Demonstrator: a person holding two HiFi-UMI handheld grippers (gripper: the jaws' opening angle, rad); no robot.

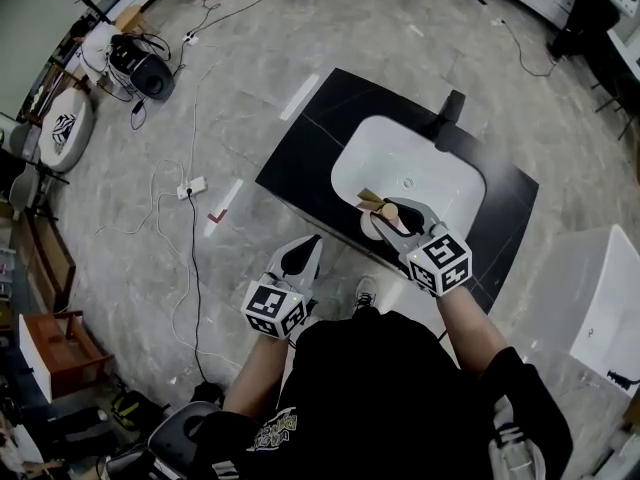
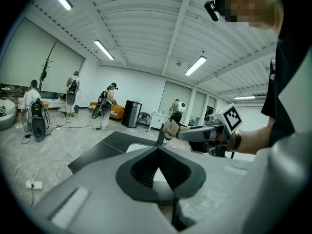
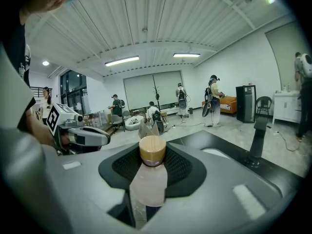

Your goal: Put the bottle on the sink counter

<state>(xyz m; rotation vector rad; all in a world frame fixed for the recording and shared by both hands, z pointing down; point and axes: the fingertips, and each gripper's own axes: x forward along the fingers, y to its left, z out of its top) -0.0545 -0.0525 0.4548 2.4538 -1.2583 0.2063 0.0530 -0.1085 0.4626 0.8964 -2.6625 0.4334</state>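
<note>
A pale pink bottle (image 1: 384,215) with a wooden cap (image 3: 152,149) is held in my right gripper (image 1: 392,214), which is shut on it. The bottle hangs over the near rim of the white sink basin (image 1: 400,168), set in the black counter (image 1: 310,128). In the right gripper view the bottle (image 3: 149,179) stands upright between the jaws. My left gripper (image 1: 300,260) is shut with nothing in it, just off the counter's front edge. From the left gripper view, its jaws meet at a point (image 2: 158,151) and the bottle (image 2: 170,127) shows ahead to the right.
A black faucet (image 1: 450,108) stands at the basin's far side. A white bin (image 1: 610,288) sits on the floor at the right. Cables and a power strip (image 1: 192,186) lie on the floor at the left. Several people stand far off in the room.
</note>
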